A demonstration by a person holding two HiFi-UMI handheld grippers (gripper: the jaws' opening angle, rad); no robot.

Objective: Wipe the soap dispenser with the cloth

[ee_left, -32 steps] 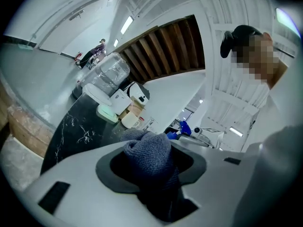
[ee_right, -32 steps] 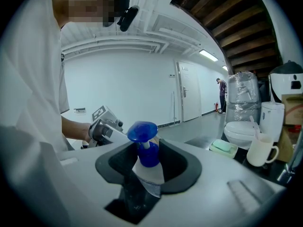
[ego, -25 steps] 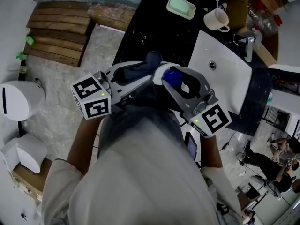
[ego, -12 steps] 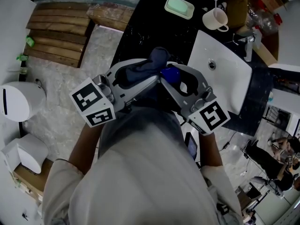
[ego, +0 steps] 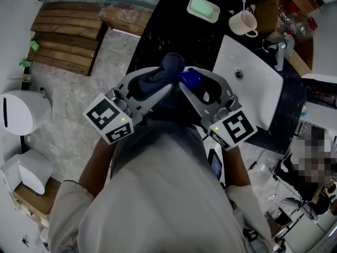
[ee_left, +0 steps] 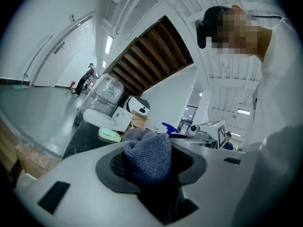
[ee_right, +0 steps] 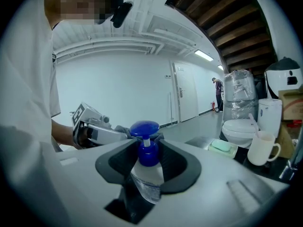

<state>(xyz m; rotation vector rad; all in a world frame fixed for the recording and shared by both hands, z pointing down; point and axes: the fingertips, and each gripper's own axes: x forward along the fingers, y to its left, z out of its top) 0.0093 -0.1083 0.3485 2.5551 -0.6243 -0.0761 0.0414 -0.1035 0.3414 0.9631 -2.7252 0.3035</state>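
Observation:
My right gripper (ee_right: 147,160) is shut on the soap dispenser (ee_right: 147,174), a clear bottle with a blue pump top (ego: 190,80). A bunched grey-blue cloth (ee_left: 147,156) sits clamped in my left gripper (ee_left: 150,164). In the head view both grippers meet in front of my chest above the dark counter, and the cloth (ego: 169,68) presses against the left side of the pump top. My left gripper (ego: 152,83) and right gripper (ego: 202,88) point toward each other. In the right gripper view the cloth (ee_right: 122,129) shows just behind the pump head.
A white sink (ego: 247,80) with a tap (ego: 279,50) is set in the black counter (ego: 158,36). A green soap dish (ego: 203,8) and a white mug (ego: 242,22) stand at the back. A toilet (ego: 21,112) and wooden slats (ego: 66,36) are to the left.
My left gripper has rolled and lifted the cloth up and right along the dispenser's pump top. The right gripper and dispenser have barely moved.

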